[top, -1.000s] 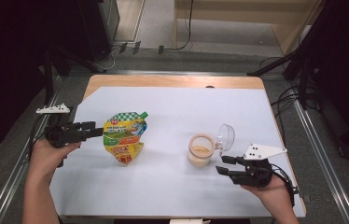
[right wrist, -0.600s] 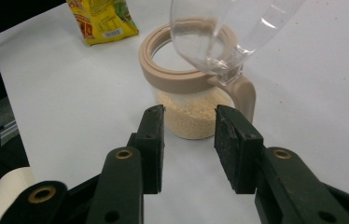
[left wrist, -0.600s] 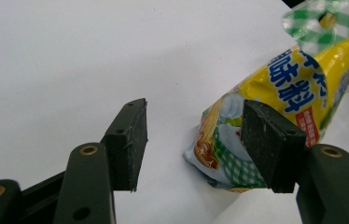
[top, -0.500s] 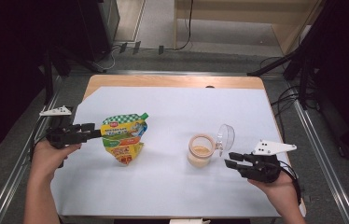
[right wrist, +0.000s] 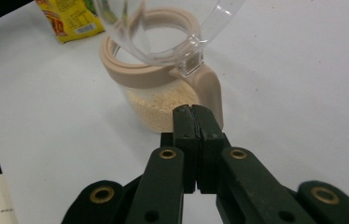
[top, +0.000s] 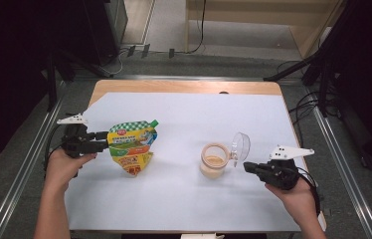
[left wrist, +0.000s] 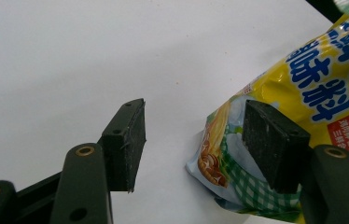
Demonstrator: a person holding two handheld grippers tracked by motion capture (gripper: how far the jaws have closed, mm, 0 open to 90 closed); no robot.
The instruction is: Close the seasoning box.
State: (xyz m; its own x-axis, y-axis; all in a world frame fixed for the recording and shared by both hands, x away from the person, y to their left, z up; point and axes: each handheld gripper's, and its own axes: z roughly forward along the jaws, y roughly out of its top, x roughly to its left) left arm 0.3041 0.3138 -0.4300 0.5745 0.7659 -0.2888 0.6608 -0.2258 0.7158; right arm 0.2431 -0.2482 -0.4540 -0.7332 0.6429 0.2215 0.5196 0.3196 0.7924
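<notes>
A yellow and green seasoning pouch lies flat on the left part of the white sheet. My left gripper is open at the pouch's left edge. In the left gripper view the pouch has its corner between the jaws, and the right pad sits over it. A small jar of beige granules stands right of centre, its clear lid flipped up. My right gripper is shut and holds nothing. Its tips sit just short of the jar's beige handle.
The sheet covers a wooden table whose bare rim shows at the far side. Metal rails run along the floor on both sides. The pouch's lower end lies beyond the jar in the right gripper view.
My right gripper has moved forward toward the jar's handle side and its jaws have come together. The left gripper and the pouch have barely shifted.
</notes>
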